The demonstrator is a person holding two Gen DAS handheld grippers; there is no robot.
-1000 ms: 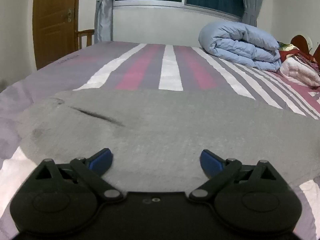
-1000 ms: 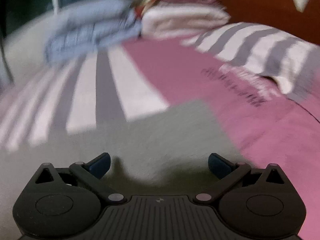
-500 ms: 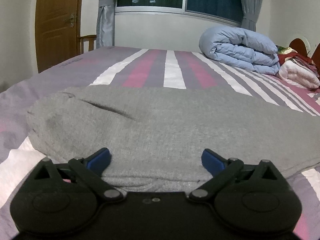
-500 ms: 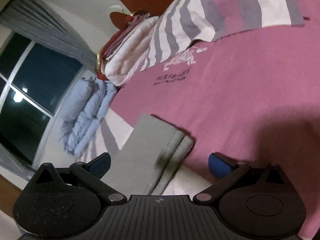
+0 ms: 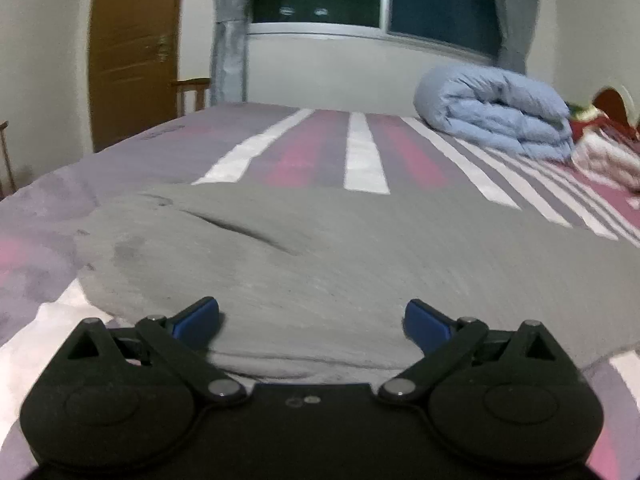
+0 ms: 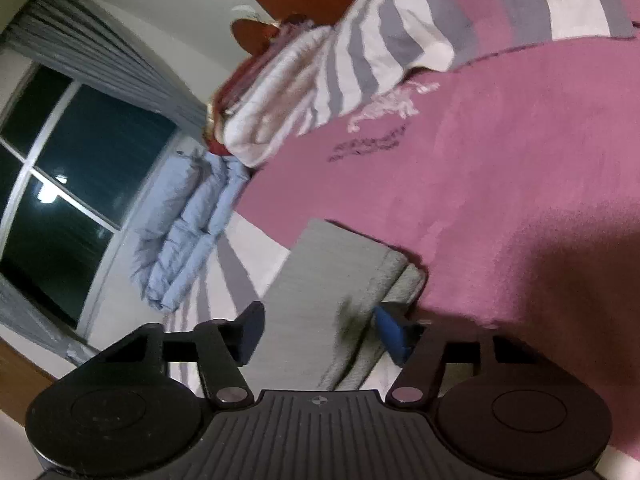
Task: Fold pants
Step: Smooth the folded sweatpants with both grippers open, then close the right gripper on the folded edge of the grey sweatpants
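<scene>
**Q:** Pants first. Where are they, and what have you got hold of?

**Me:** Grey pants (image 5: 320, 264) lie flat on the striped bed (image 5: 364, 152), filling the lower middle of my left view. Under my left gripper (image 5: 312, 320) the near edge of the cloth already looks doubled. My left jaws stand wide apart, the cloth lying between them with neither pad pressing on it. In my right view the leg end of the pants (image 6: 320, 280) runs up from the bottom centre onto the pink bedcover (image 6: 500, 200). My right gripper (image 6: 316, 330) is rolled over, and its jaws are closing with the hem between them. The blue pad at lower right looks close against the hem's edge, but I can't tell that it presses yet.

**Q:** So which step is this?

**Me:** Taking hold of both ends, I'd judge, before carrying one end over the other. Next, the right jaws need a firm pinch through every layer of the hem, and the left jaws must shut on the near edge.

**Q:** Any baskets or bins to mind?

**Me:** None that I can see. Only a rolled blue duvet (image 5: 496, 112) at the upper right of my left view, well apart from the pants.
</scene>
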